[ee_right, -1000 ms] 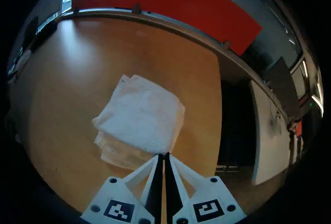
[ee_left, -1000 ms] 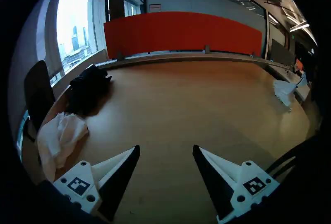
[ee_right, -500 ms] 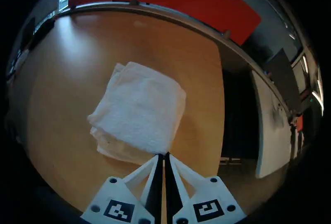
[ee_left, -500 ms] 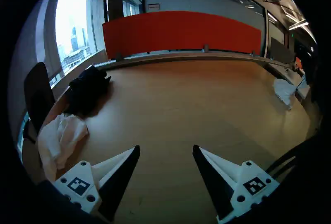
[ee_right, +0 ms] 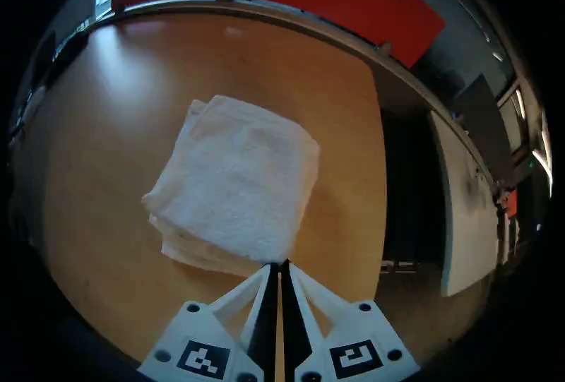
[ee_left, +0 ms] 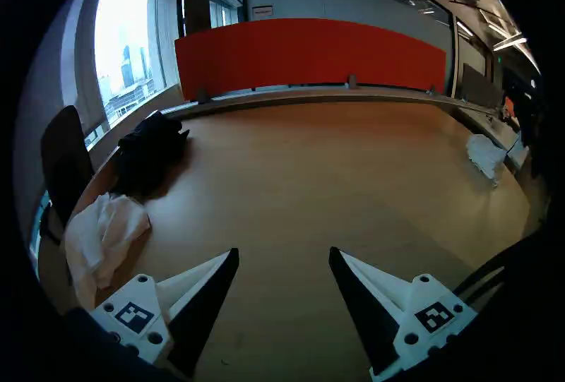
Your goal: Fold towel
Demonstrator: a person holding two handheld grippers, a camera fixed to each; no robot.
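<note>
Since the towel (ee_right: 240, 177) is already a stacked square over the desk (ee_right: 106, 135), folding looks done and this reads as placement. Right gripper (ee_right: 280, 267) is fully closed, tips at the towel's 6 o'clock corner, apparently pinching it. Left gripper (ee_left: 282, 250) is wide open and empty over bare desk, with a crumpled cloth (ee_left: 102, 234) at its 8 o'clock. Next: open right, back straight off, don't drag the layers.
</note>
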